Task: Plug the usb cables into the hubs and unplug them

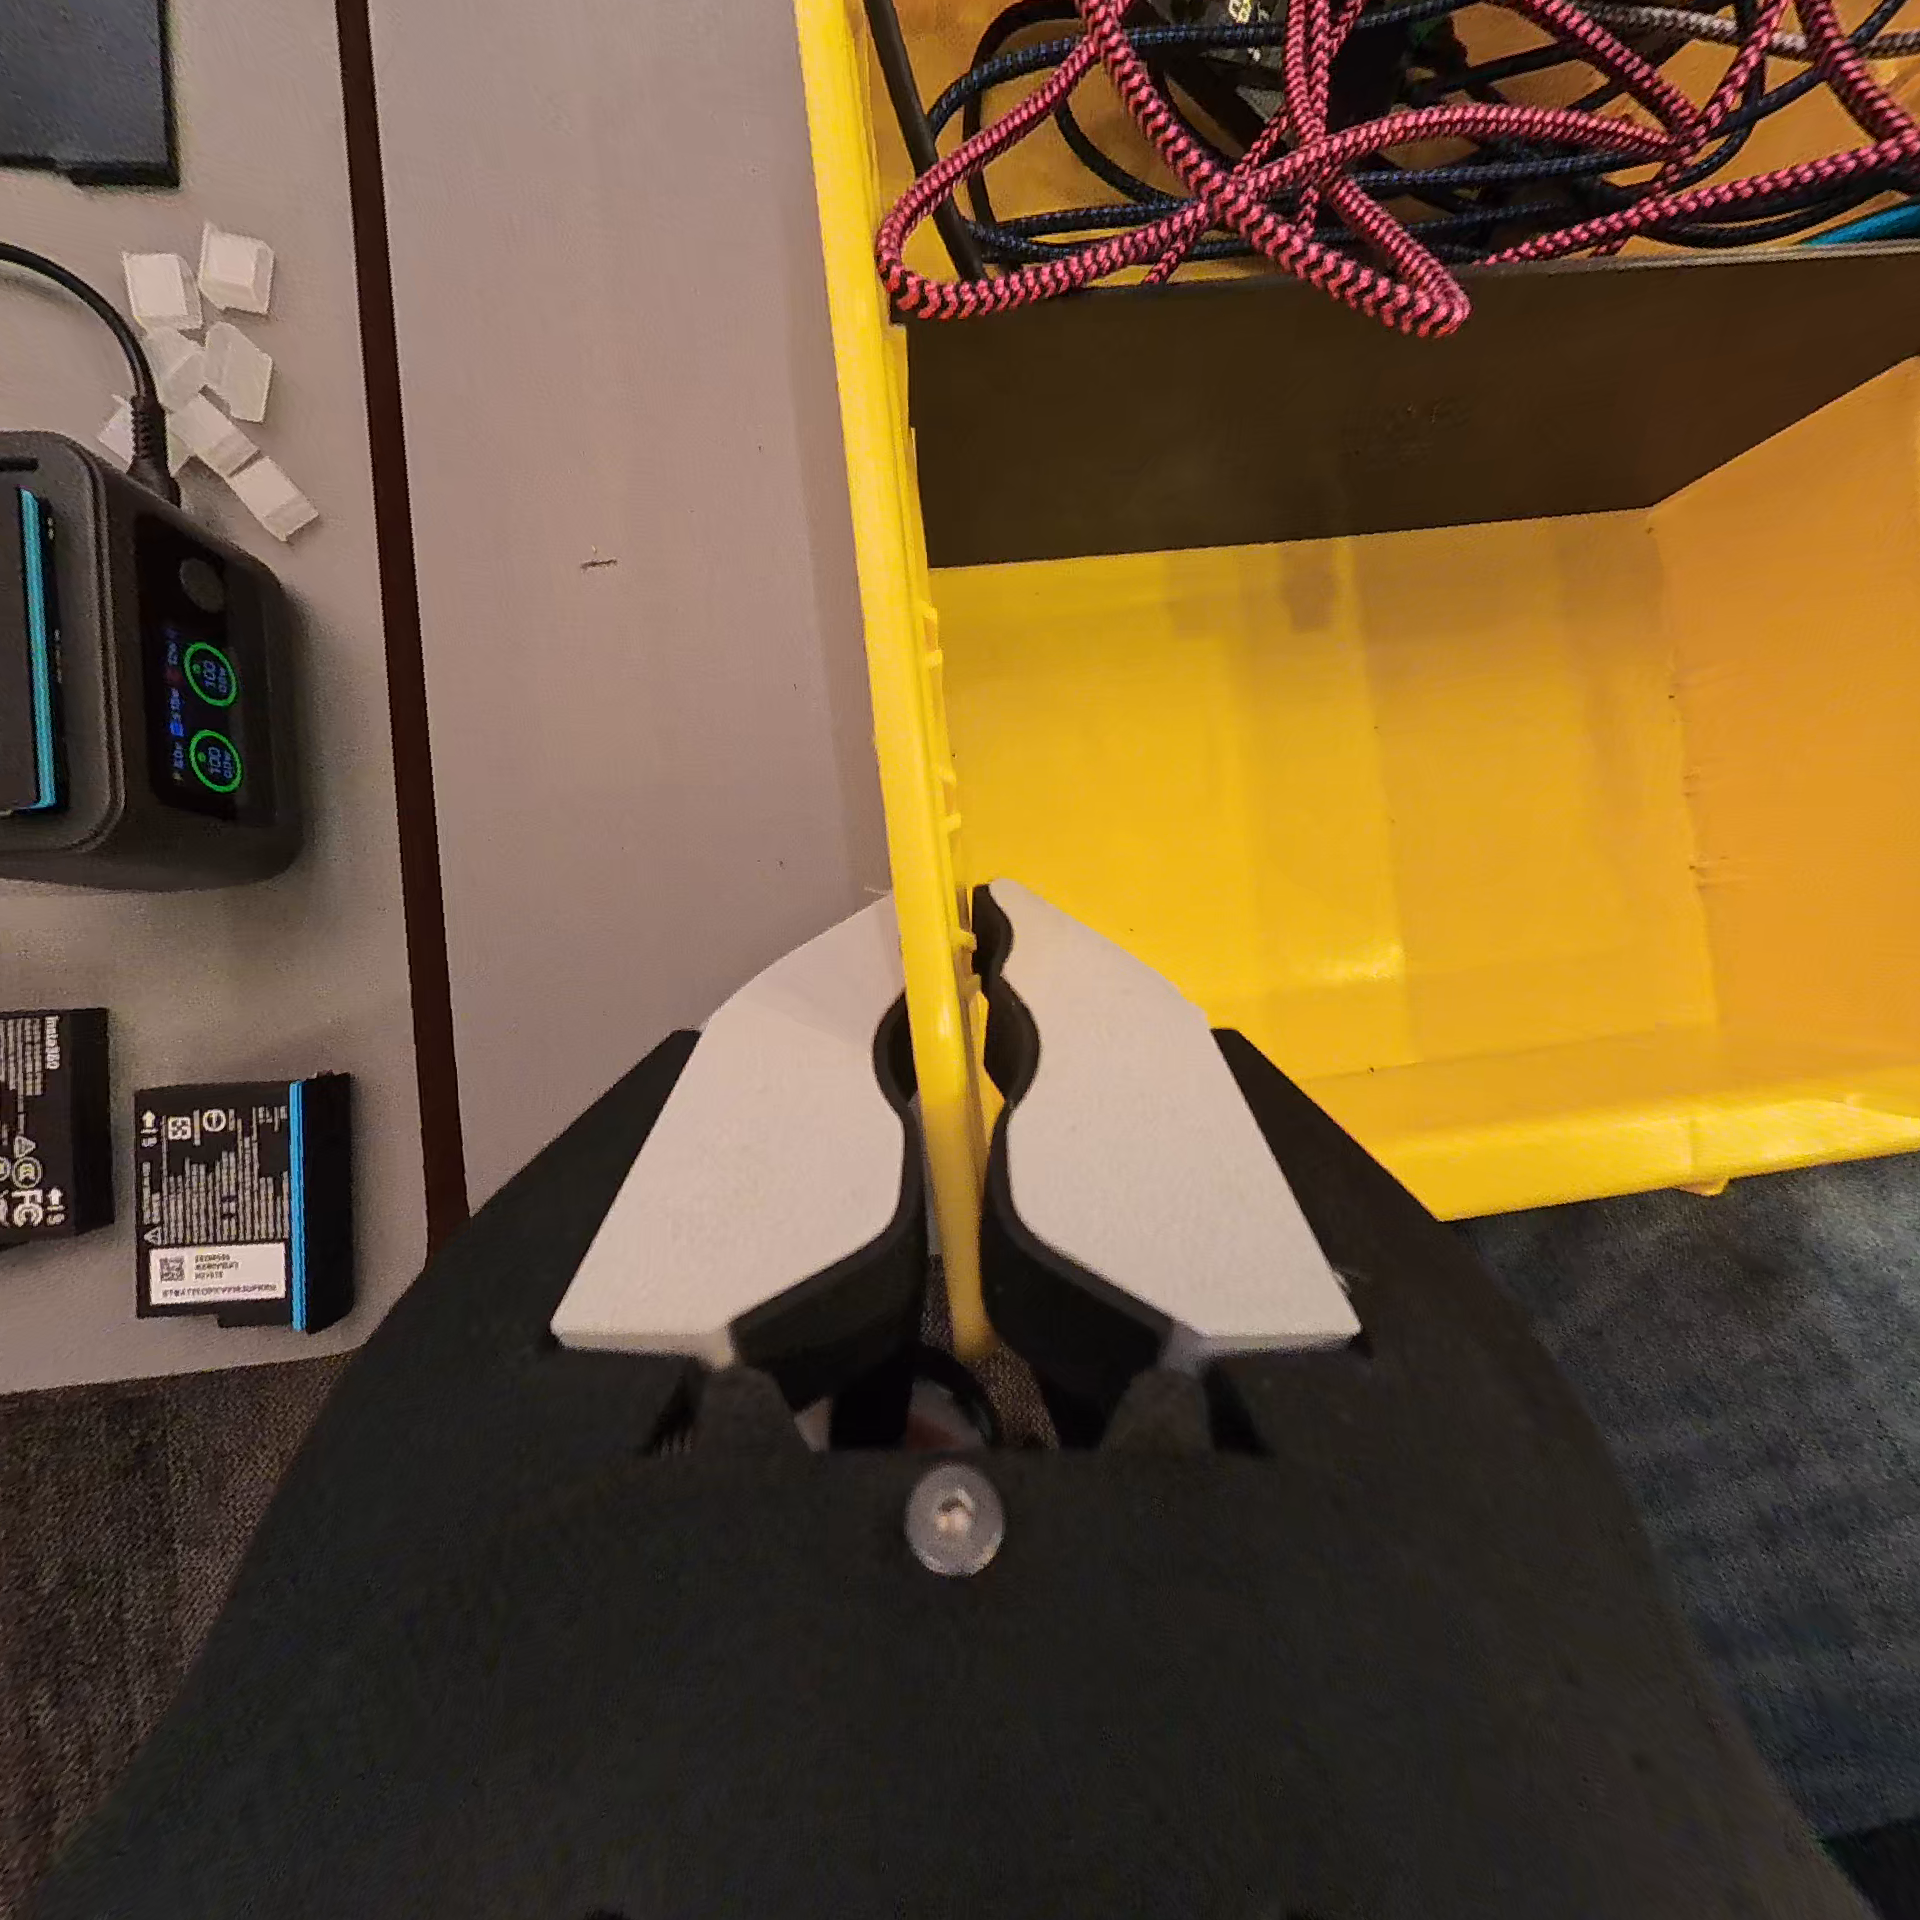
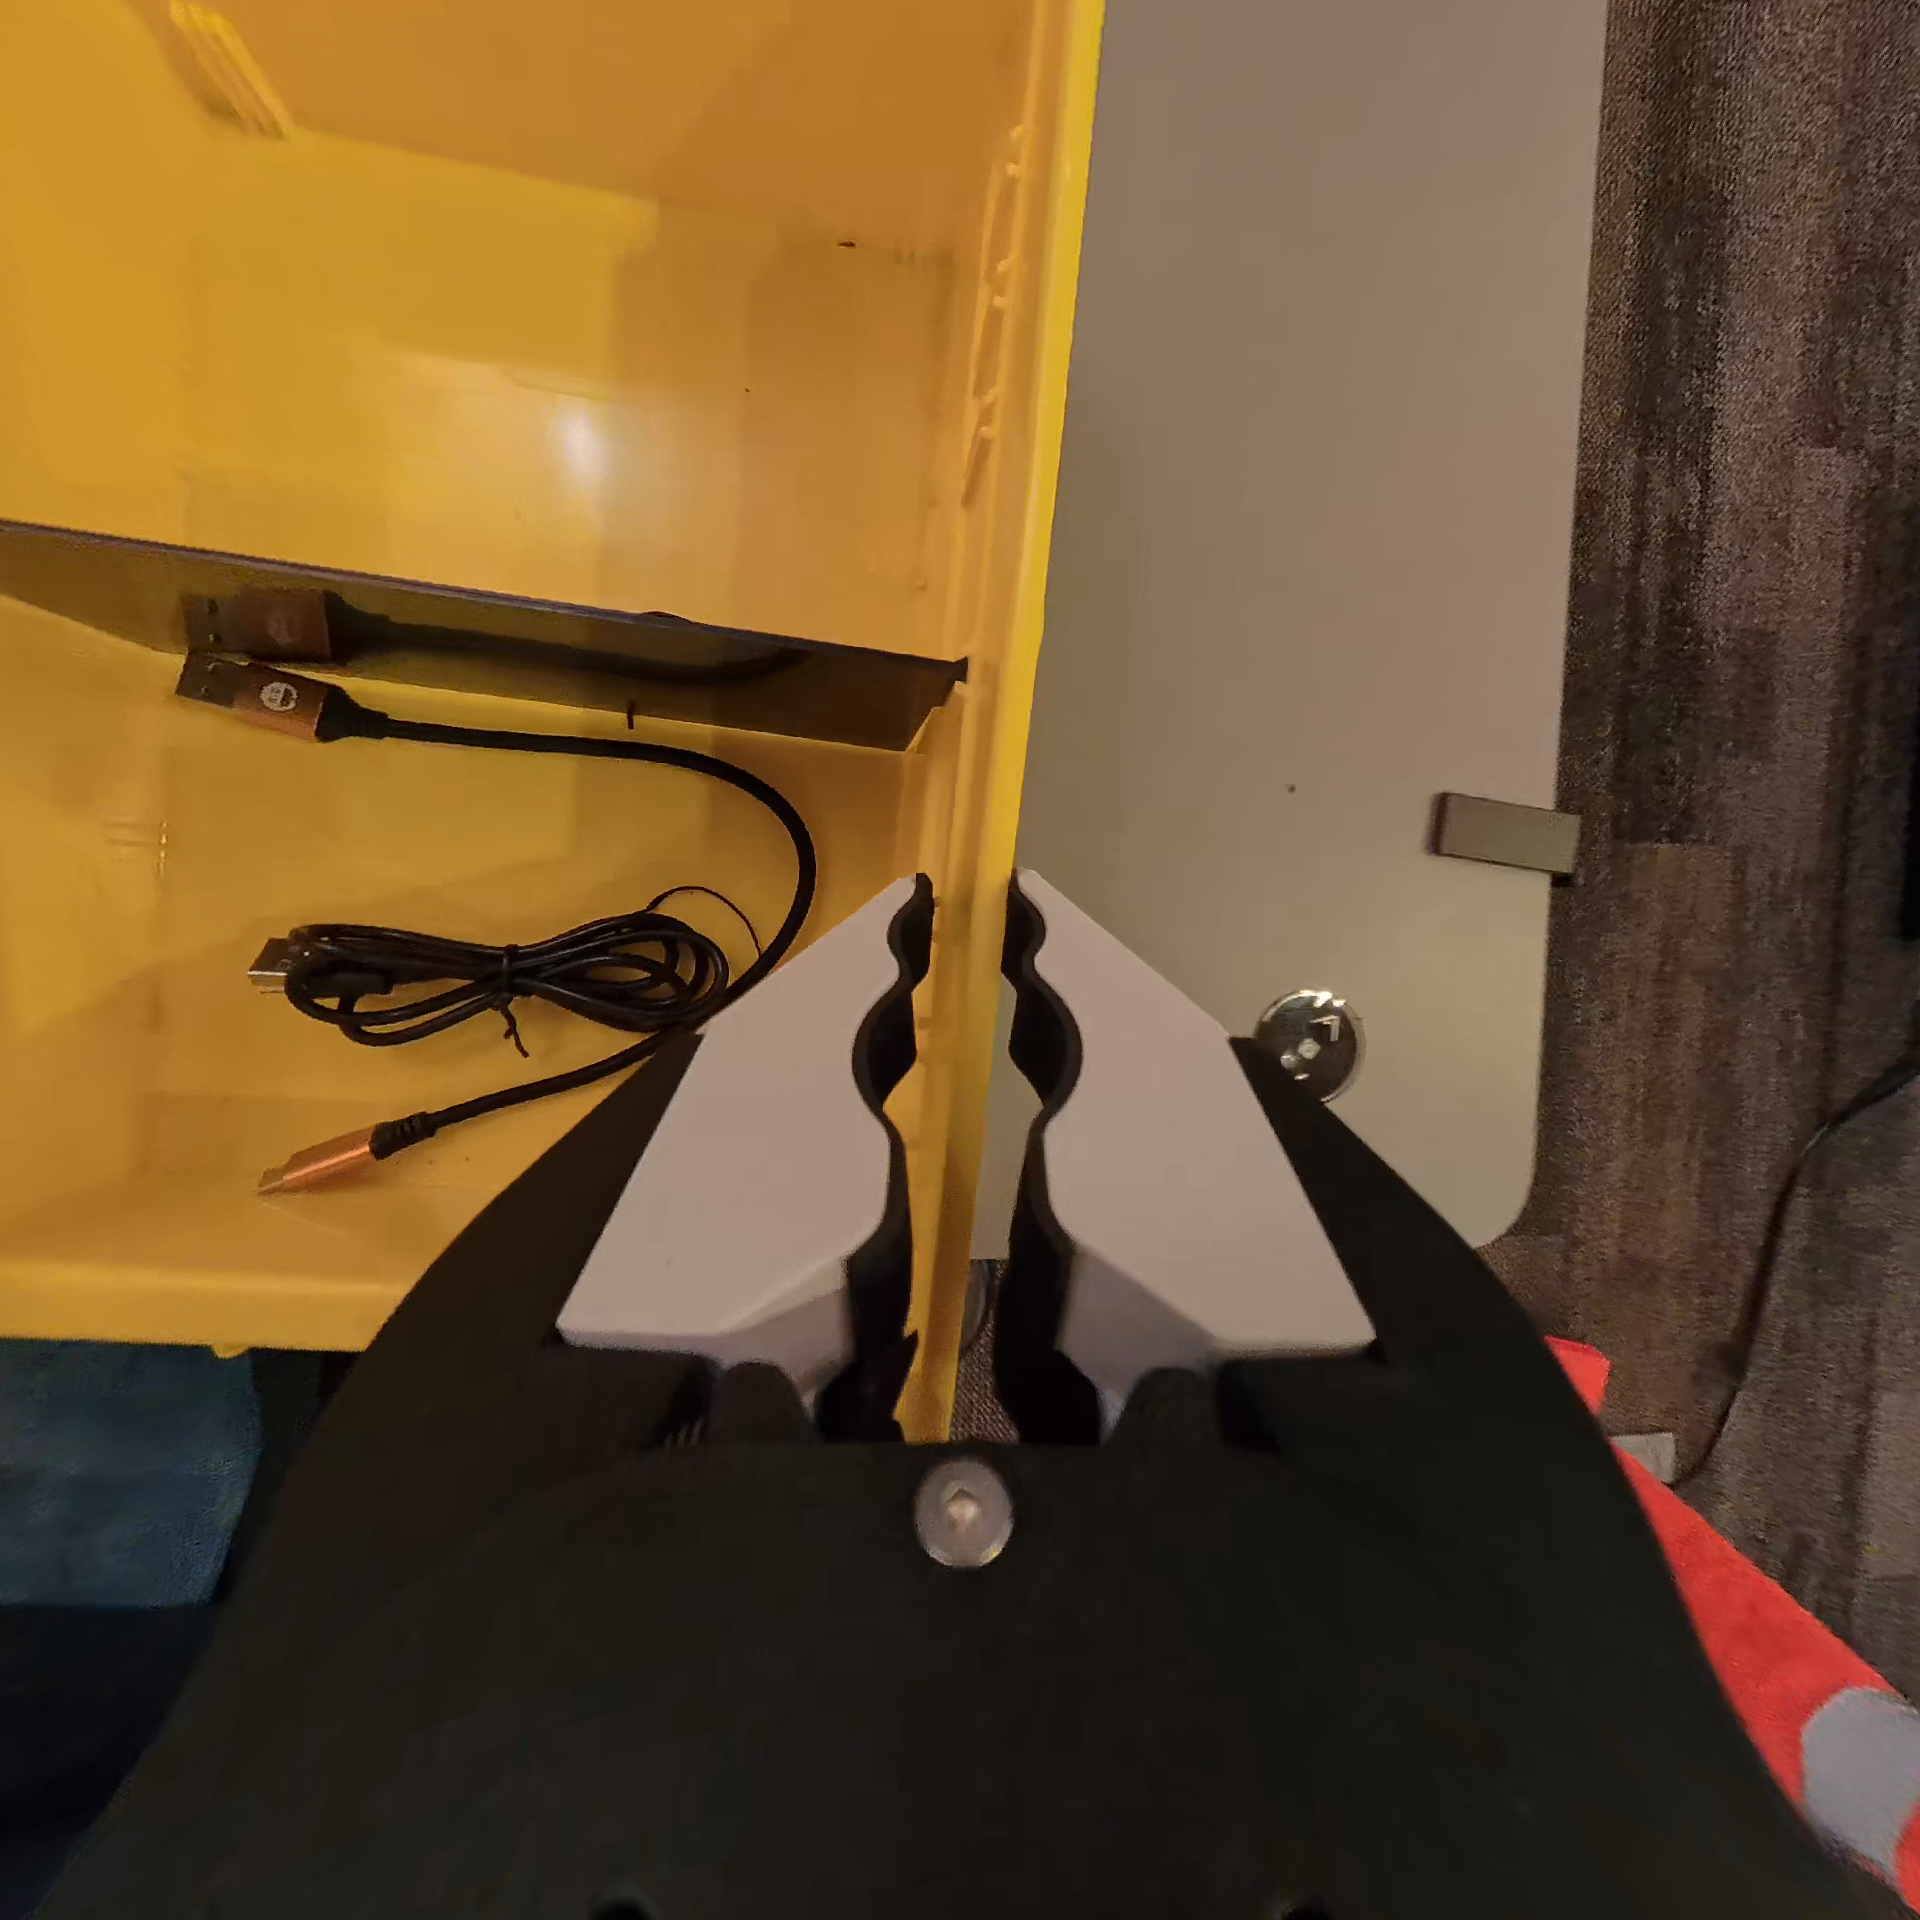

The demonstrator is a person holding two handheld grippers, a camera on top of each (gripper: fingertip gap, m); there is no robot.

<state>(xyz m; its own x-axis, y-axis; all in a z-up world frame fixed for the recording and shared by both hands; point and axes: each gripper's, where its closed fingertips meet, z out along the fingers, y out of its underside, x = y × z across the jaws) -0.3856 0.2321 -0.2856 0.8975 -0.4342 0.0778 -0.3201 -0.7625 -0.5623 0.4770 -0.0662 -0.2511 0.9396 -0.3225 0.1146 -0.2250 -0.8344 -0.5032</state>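
Left gripper [image 1: 940, 914] is clamped on the left wall of the yellow bin [image 1: 883, 644]; the wall runs up between the two fingers toward 12 o'clock. Right gripper [image 2: 968, 894] straddles the bin's right wall [image 2: 1029, 436], jaws closed down on it, though a thin gap shows on the outer side.

USB cables: in the left wrist view a tangle of red-and-black braided cable [image 1: 1351, 156] and dark cables fills the far compartment at 1 o'clock, behind a dark divider [image 1: 1351, 416]. The red braid droops over the divider's top edge. In the right wrist view a black cable with copper-coloured plugs [image 2: 582, 748] lies on the near compartment floor at 9 to 10 o'clock, beside a tied bundle of thin black cable [image 2: 499, 982].

Outside the bin, left wrist view: grey tabletop [image 1: 623, 416], a black charger with a lit display [image 1: 197, 707] at 9 o'clock, clear plastic caps [image 1: 208, 364] at 10 o'clock, two battery packs [image 1: 239, 1205] at 8 o'clock. No hub identifiable in either view.
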